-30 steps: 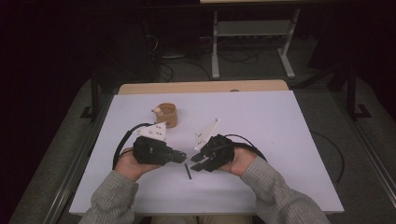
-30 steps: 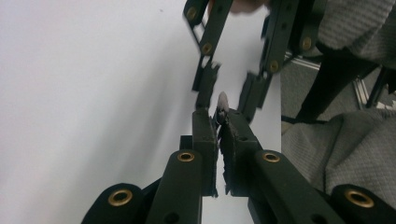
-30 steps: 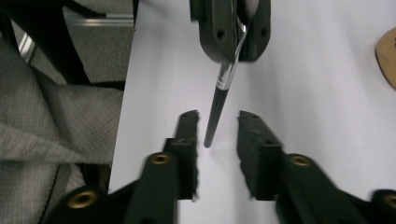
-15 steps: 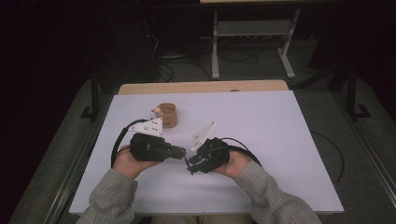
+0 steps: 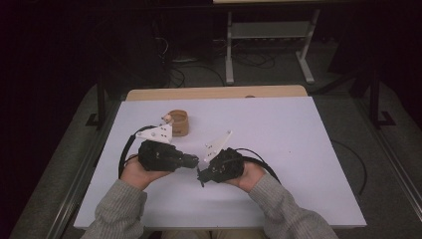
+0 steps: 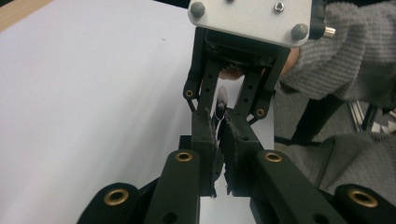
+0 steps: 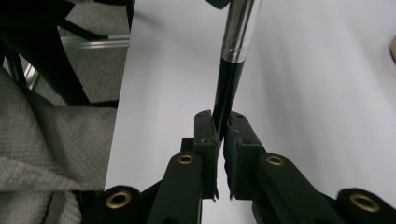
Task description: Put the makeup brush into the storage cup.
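Note:
A slim pen, black with a silver section (image 7: 232,37), runs between my two grippers over the white table (image 5: 288,129). My right gripper (image 7: 222,123) is shut on its black part, and its jaws have just been closing on it. In the high view the right gripper (image 5: 201,173) points left, tip to tip with my left gripper (image 5: 195,160). The left gripper (image 6: 219,135) has its jaws almost together, with only a thin slit left. They have just been opening a little, with the pen's far end between them. The right gripper's grey plate (image 6: 252,18) faces it.
A short round wooden ring (image 5: 178,123) stands on the table just behind the left hand. A wooden strip (image 5: 214,93) runs along the table's far edge. Beyond it a metal stand (image 5: 268,40) and cables lie on the dark floor.
Both hands have drawn closer, so the gripper tips now meet. The left gripper has moved a little right and the right gripper has turned toward it.

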Tool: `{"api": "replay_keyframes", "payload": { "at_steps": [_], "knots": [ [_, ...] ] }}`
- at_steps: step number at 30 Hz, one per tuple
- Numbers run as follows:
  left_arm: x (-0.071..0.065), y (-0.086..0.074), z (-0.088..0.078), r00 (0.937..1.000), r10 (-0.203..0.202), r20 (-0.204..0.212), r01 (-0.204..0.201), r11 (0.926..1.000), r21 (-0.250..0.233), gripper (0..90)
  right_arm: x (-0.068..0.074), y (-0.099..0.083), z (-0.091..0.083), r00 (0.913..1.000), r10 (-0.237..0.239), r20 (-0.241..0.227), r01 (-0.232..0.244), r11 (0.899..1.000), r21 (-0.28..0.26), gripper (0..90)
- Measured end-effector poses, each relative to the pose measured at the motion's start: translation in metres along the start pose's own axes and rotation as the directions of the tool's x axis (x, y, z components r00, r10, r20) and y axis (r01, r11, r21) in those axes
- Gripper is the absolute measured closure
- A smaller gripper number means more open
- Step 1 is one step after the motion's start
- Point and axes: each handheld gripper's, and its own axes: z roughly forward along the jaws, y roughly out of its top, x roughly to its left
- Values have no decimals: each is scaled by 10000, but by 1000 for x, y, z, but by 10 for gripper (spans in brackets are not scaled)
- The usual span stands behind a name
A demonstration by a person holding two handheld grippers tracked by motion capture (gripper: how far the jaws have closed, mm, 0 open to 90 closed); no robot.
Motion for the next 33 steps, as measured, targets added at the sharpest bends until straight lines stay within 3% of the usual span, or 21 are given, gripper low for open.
{"api": "replay_keyframes", "payload": {
  "at_steps": [2,8,16,25,28,33],
  "knots": [
    [0,0,0,10000,-4,-97,5,10000,66,745,0,0,-1,10000,28,-22,-29,10000,-89,830],
    [1,0,4,9998,-93,-171,95,9999,75,736,0,1,-4,9998,212,42,-209,9984,-518,830],
    [3,-1,9,9999,-166,1,166,9998,66,807,-1,1,-2,9995,329,-21,-330,9967,-736,830],
    [2,0,9,9997,-216,-151,216,9998,-42,837,-2,-2,-2,9977,642,-194,-660,9919,-1085,816],
    [4,0,7,9995,-243,-215,242,9997,-40,838,-2,-7,-9,9950,1000,21,-989,9874,-1235,711],
    [6,1,7,9992,-241,-307,242,9997,10,838,-4,-15,-19,9890,1455,255,-1410,9811,-1327,645]
  ]
}}
